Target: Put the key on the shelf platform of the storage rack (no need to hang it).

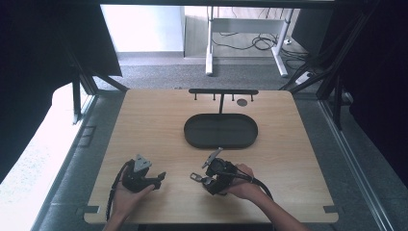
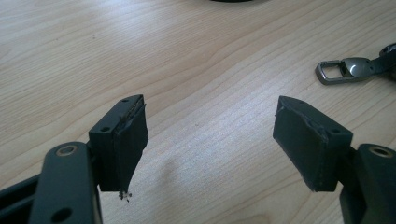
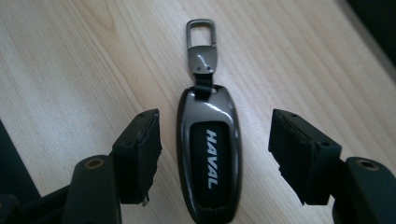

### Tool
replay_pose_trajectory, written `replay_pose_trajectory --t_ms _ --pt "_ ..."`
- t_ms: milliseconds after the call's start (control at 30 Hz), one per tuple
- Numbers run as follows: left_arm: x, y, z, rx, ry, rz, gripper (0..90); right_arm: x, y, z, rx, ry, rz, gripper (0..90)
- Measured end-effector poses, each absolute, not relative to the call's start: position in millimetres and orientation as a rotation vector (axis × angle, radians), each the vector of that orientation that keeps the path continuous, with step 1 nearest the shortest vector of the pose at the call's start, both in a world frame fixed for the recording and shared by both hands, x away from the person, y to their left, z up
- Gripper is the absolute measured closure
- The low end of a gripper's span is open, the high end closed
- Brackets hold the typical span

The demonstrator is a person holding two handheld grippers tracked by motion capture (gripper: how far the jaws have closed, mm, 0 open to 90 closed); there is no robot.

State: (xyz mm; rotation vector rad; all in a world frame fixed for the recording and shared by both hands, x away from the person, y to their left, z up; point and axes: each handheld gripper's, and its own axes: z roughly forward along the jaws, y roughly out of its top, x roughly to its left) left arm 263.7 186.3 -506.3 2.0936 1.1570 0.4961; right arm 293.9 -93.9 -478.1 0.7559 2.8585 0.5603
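Note:
A dark glossy key fob [image 3: 209, 158] marked HAVAL lies flat on the wooden table [image 1: 159, 125], its metal clip [image 3: 201, 42] pointing away. My right gripper [image 3: 215, 121] is open, one jaw on each side of the fob with a gap to both. In the high view the right gripper [image 1: 204, 178] sits at the front centre, with the clip [image 1: 196, 177] sticking out to its left. My left gripper [image 1: 161, 177] is open over bare wood, held in a hand at the front left. The left gripper view [image 2: 210, 112] shows the clip [image 2: 345, 70] at the upper right.
A black oval tray [image 1: 192, 137] sits mid-table. Behind it stands a black rack [image 1: 223, 91] with small hooks, and a small round disc [image 1: 242, 102] lies nearby. Dark frame posts flank the table. White desk legs and cables lie on the floor beyond.

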Motion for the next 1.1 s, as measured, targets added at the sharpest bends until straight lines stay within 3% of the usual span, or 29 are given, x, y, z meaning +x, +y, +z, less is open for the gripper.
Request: replay_pose_trajectory --t_ms 767,1100 --pt "264 188 -506 2.085 1.169 0.484 26.3 300 -84 -506 0.747 2.901 0.445 47.8" --pt "264 189 -506 2.082 1.174 0.485 26.3 303 -85 -504 0.767 2.924 0.453 49.0"
